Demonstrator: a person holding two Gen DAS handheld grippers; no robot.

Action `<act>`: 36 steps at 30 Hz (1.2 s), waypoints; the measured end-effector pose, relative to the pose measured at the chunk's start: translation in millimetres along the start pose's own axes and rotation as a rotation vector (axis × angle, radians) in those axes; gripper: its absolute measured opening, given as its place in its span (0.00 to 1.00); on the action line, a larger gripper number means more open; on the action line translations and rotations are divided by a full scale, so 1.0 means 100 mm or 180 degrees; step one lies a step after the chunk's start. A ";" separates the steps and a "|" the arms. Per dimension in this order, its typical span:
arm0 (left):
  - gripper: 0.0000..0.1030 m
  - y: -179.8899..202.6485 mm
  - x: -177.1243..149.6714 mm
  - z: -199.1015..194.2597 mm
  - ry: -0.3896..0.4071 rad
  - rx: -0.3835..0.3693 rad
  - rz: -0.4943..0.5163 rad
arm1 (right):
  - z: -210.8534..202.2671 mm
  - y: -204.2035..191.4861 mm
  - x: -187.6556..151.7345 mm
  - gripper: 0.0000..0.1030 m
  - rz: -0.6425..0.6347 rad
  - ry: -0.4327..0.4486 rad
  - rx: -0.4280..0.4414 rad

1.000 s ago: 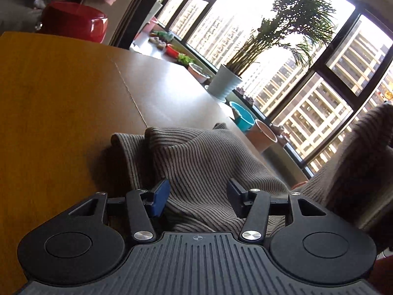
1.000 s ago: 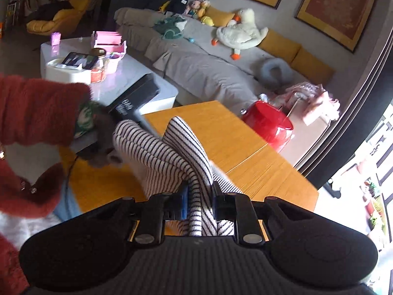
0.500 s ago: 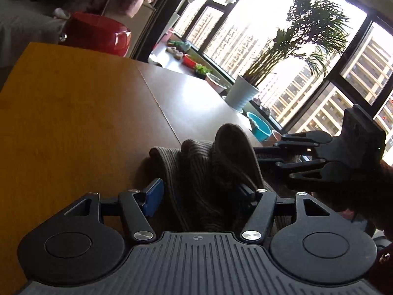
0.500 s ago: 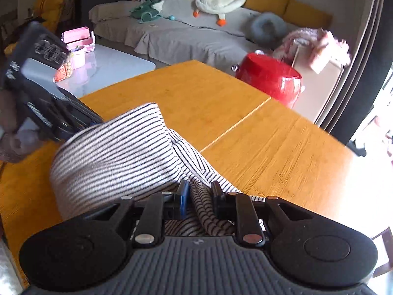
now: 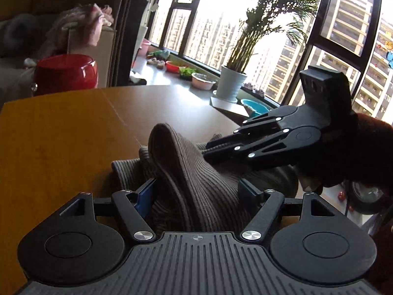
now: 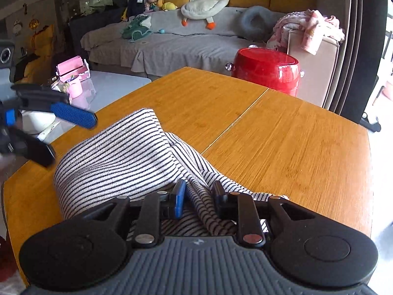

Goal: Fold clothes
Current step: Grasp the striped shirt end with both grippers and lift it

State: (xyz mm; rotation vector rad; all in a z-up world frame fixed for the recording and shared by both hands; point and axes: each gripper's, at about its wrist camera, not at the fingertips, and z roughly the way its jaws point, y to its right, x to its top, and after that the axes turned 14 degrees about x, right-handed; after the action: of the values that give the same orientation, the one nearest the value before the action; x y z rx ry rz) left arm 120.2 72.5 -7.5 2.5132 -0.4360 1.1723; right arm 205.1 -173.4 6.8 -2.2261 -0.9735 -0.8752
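The left wrist view sits low and close over the bench (image 5: 61,132), looking along its own fingers toward the windows (image 5: 343,24) and a potted palm (image 5: 245,56). The right wrist view, equally near, faces the sofa (image 6: 172,44). Both share the striped garment (image 5: 196,184), the bench's far edge and the red pot (image 6: 266,70); each catches the other gripper (image 5: 208,152).
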 end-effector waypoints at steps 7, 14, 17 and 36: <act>0.70 -0.14 -0.04 0.25 -0.0150 -0.0021 -0.0379 | -0.03 0.05 -0.03 0.23 0.0105 0.0111 0.0059; 0.69 -0.21 -0.07 0.28 -0.0182 -0.0035 -0.0487 | -0.65 -0.14 -0.01 0.50 0.0029 0.0648 -0.0188; 0.69 -0.24 -0.08 0.29 -0.0182 -0.0054 -0.0531 | -0.92 -0.18 -0.19 0.63 0.0138 0.0847 -0.0336; 0.86 -0.27 -0.26 -0.19 -0.0085 -0.0148 -0.0472 | -0.51 0.03 -0.90 0.42 0.1233 0.1125 -0.0063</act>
State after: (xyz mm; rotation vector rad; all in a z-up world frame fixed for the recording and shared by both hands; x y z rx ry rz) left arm 101.9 108.3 -20.9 2.4765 -0.2749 1.0618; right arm 142.8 -248.4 -27.4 -2.0780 -0.3565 -1.0449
